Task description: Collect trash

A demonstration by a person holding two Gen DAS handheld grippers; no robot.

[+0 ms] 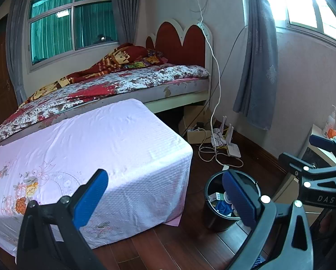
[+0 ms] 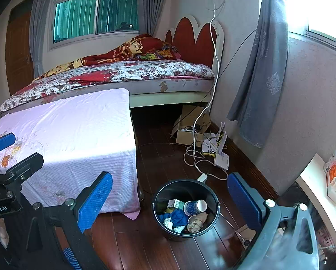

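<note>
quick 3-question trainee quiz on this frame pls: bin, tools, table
1. True or false: the black bin stands on the wooden floor, right of the table under the pink cloth.
2. What does each tool hold, left tool and right tool?
3. Which lies in the bin? A) paper cup B) glass bottle C) shoe

Key
1. True.
2. Nothing; both are open and empty.
3. A. The cup lies on its side atop blue and crumpled scraps.
</note>
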